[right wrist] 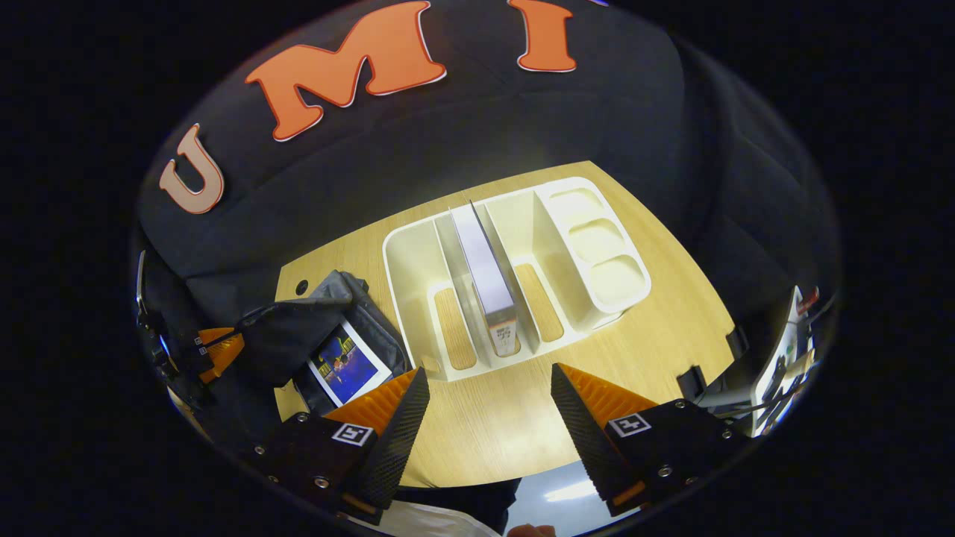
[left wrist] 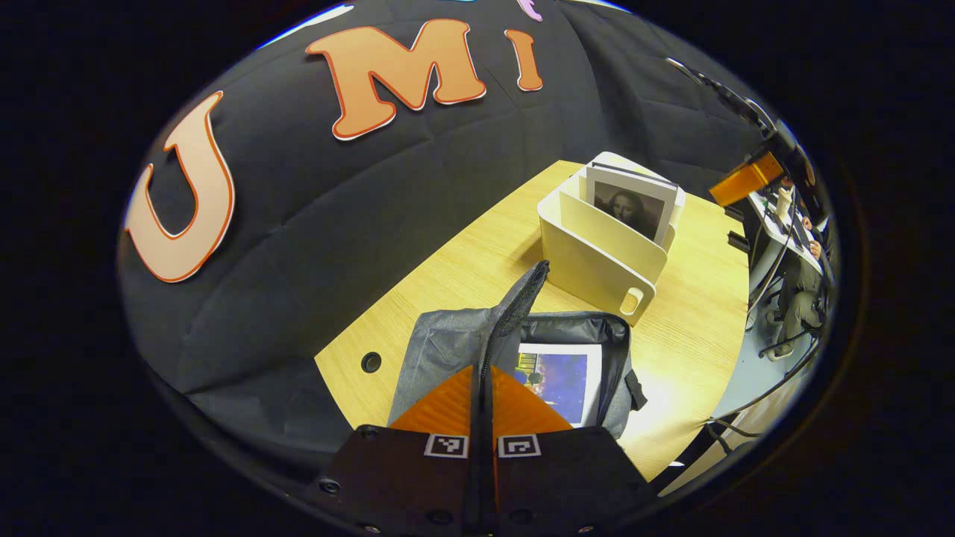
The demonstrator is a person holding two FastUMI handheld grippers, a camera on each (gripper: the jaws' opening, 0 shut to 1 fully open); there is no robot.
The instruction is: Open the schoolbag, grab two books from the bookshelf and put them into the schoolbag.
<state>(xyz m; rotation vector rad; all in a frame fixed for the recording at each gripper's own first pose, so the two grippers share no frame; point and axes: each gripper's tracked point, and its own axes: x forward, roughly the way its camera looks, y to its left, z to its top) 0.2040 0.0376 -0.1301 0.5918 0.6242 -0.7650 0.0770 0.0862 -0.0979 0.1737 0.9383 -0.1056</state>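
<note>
On the table, the book (upright) stands beyond the right hand-held gripper.

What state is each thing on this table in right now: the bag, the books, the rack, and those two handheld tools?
Schoolbag: open, flap held up.
Book in the schoolbag: lying flat inside.
Book in the bookshelf: standing upright in a middle slot.
Bookshelf: upright on the table, other slots empty.
Left tool: shut on the schoolbag flap.
Right tool: open, holding nothing.

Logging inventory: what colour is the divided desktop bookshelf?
Cream-white plastic bookshelf, clearest in the right gripper view.
</note>
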